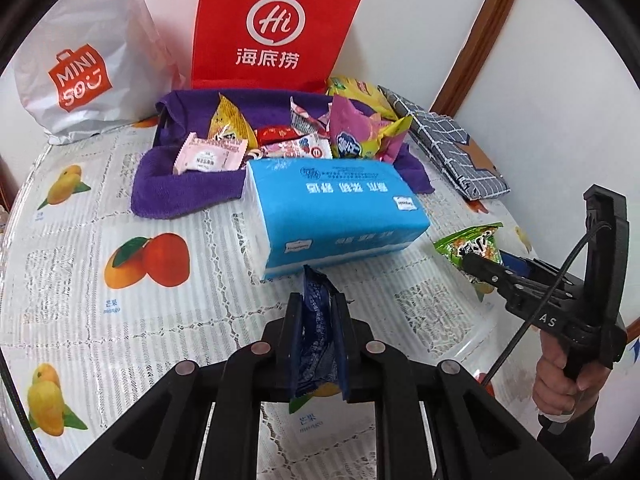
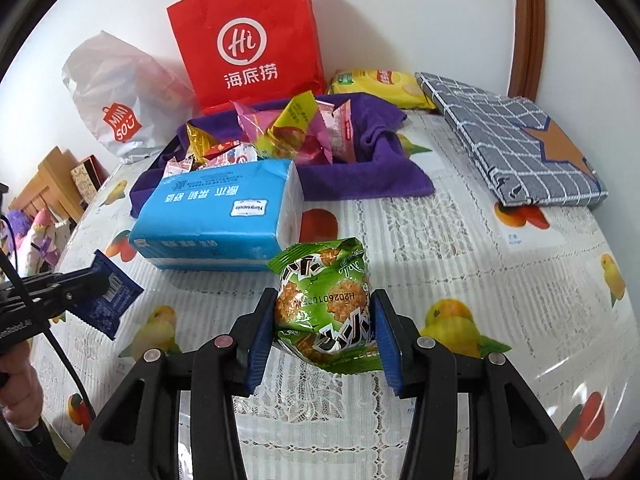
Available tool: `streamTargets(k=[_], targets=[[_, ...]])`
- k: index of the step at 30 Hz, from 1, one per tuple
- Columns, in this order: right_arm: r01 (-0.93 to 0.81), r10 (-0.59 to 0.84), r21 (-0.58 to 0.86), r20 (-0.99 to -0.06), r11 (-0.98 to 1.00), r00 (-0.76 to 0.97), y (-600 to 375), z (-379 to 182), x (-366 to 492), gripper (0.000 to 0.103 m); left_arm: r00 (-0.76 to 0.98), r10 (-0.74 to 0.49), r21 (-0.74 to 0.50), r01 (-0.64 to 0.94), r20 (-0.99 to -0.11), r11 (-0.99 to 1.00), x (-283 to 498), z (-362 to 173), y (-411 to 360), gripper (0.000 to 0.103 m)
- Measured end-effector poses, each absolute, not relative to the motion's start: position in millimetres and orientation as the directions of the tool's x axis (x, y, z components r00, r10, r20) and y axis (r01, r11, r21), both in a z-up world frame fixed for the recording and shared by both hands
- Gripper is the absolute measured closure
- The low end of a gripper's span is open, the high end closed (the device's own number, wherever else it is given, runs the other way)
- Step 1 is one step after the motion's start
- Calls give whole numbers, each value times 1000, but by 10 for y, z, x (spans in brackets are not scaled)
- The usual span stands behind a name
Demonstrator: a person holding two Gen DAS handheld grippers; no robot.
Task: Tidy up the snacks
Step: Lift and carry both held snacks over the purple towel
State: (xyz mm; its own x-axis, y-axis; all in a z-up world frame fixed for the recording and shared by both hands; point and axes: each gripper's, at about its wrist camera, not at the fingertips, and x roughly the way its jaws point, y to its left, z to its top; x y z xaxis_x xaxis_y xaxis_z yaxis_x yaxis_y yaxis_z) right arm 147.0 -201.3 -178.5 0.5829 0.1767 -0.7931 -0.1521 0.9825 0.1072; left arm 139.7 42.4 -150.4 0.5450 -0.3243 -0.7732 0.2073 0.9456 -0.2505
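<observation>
Left wrist view: left gripper (image 1: 319, 316) clamping blue packet (image 1: 316, 336) above table (image 1: 80, 300), its print too crumpled for reading. Bags reading "MINISO" (image 1: 80, 80) and "Hi" (image 1: 276, 24).

Right wrist view: right gripper (image 2: 325, 322) pinching green snack (image 2: 326, 304), showing "H20260102"; tissue pack (image 2: 224, 216) partly hiding snack pile (image 2: 280, 136).

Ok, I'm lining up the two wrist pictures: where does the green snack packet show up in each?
Left wrist view: green snack packet at the right edge, pinched by the right hand-held gripper, right of the blue tissue pack.
Right wrist view: green snack packet at centre, between the right hand-held gripper fingers, just in front of the blue tissue pack.
Shared landmark: the blue tissue pack.
</observation>
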Motion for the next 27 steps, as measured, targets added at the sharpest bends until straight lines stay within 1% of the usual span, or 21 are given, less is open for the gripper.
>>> streamTargets(k=[13,27], targets=[[-201,182,69,-761,977,623,-1841,-1472,1548,57,598,-295,-225,192,-745,955,1360,-1185,412,89],[-225,198,58,-713,973,672,-1713,-1137,1680,57,625,-272,-209,175,-731,962,1495,-1011,453,89]])
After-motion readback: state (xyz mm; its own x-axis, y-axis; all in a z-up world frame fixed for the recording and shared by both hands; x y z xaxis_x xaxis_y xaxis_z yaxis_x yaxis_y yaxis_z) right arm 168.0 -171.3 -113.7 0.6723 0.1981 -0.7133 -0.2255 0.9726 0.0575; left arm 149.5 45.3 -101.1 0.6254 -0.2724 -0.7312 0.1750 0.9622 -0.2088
